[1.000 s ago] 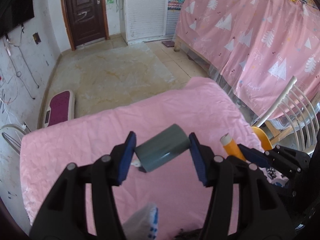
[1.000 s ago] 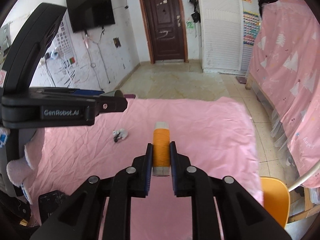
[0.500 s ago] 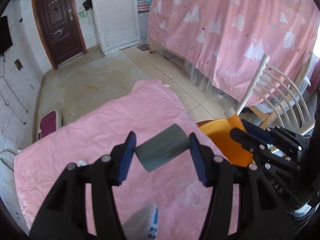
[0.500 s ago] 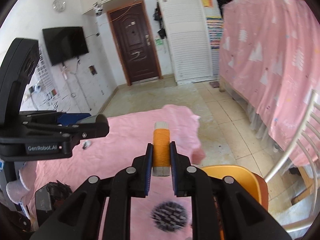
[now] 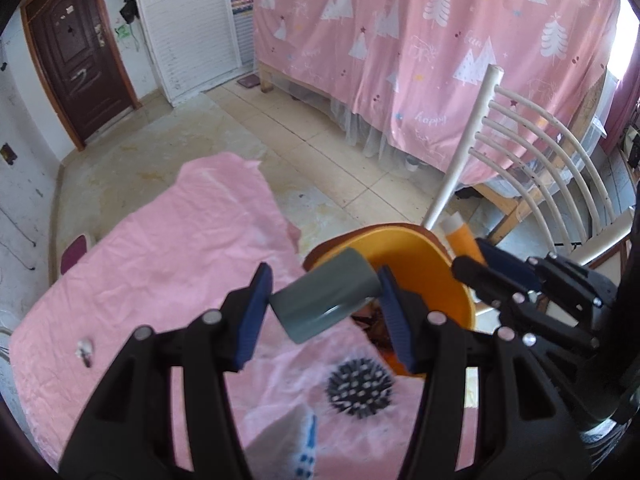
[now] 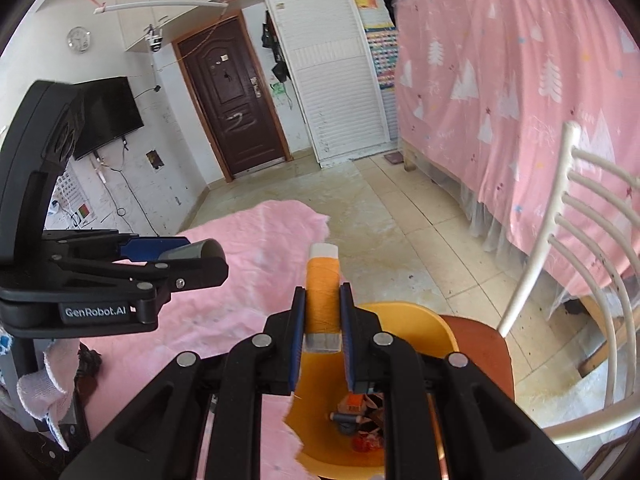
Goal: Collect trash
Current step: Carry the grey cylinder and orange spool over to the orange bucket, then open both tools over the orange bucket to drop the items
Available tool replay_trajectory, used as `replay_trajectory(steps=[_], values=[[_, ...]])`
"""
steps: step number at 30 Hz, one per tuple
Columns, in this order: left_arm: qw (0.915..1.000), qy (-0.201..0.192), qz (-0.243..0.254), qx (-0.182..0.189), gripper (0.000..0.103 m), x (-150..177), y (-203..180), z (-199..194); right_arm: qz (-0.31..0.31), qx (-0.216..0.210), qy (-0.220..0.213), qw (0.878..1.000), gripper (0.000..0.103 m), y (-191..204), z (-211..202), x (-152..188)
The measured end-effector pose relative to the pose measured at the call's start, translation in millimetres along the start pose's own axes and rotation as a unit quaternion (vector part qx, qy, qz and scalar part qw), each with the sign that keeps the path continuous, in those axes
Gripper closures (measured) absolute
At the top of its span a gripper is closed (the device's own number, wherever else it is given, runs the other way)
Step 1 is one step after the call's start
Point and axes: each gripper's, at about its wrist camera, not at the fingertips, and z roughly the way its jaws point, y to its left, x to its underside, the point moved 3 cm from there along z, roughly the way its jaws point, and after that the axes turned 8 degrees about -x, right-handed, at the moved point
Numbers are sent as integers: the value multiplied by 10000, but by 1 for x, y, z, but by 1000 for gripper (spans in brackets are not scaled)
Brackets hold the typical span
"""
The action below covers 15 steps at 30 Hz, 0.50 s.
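A grey tube (image 5: 325, 301) and an orange thread spool (image 6: 322, 291) hang above the orange bin (image 6: 404, 316), which holds scraps.

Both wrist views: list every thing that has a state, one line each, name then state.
left gripper: shut on the grey tube, at the bin's rim
grey tube: held crosswise, tilted
right gripper: shut on the orange thread spool
orange thread spool: held upright over the bin
orange bin: open, trash already inside
door: closed
black spiky ball: lying on the pink cloth
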Motion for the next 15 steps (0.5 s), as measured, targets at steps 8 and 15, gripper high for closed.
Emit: replay_trajectory(steps=[8,15], values=[[9989,270,-57,372,50,-6,-35,25,411,-50,197,9989,96,-26,20,15],[9987,330,-155,366,36,-7,-42,34,607,-46,338,9976,94,-39,32,20]])
